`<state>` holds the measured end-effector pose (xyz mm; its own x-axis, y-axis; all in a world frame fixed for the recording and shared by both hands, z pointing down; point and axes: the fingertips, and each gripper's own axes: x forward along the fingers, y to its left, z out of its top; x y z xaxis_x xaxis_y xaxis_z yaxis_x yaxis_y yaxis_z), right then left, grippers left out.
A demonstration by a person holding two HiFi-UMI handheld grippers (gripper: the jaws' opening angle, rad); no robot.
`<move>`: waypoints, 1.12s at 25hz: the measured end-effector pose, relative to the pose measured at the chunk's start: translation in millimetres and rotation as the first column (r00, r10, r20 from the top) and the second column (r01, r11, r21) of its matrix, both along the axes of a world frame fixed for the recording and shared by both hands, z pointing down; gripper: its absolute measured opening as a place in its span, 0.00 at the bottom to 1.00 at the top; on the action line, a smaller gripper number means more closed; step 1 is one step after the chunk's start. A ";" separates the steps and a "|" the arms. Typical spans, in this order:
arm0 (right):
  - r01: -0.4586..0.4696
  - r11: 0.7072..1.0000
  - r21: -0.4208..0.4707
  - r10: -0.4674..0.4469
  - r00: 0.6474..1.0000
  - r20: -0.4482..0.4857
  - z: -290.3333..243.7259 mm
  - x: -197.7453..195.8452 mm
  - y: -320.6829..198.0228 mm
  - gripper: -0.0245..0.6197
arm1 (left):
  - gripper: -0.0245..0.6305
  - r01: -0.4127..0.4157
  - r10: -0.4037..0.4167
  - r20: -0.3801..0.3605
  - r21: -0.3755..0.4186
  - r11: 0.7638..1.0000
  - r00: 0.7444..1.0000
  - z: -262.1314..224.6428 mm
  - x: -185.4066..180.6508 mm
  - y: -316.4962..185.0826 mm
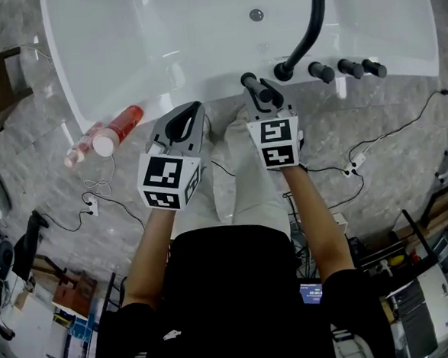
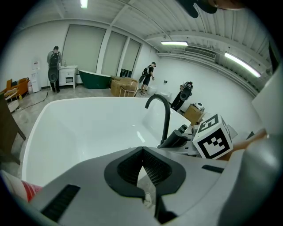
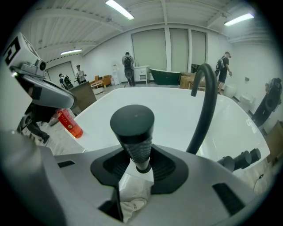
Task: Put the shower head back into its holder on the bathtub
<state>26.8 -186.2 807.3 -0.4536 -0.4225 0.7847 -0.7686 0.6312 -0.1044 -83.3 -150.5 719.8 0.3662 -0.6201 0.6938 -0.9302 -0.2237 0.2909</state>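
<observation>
Right hand-held gripper (image 3: 139,164) is pinching the shower head (image 3: 132,120) by its ribbed neck, just left of the faucet (image 1: 311,32) at the bathtub (image 1: 161,41) rim. Left hand-held gripper (image 2: 142,153) is pressed together, empty. The holder is hidden beneath the jaws, so a misjudged line could knock the rim or twist the head loose.

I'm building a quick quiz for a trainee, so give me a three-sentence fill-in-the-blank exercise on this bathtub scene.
1. The right tool is shut on the black ____.
2. The left tool is shut, with ____ between its jaws.
3. A ____ bottle lies by the edge of the bathtub.
Missing words: shower head; nothing; red.
</observation>
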 end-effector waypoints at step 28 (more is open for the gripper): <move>-0.053 0.998 -0.024 0.054 0.998 0.041 -49.7 18.1 22.6 0.34 | 0.06 -0.066 0.066 -0.007 0.067 0.996 0.998 -62.9 7.1 -4.7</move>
<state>44.9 -163.6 757.6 -0.4632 -0.4295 0.7752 -0.7961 0.5860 -0.1510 -76.2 -155.2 656.9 0.4143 -0.6389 0.6482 -0.9100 -0.3037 0.2823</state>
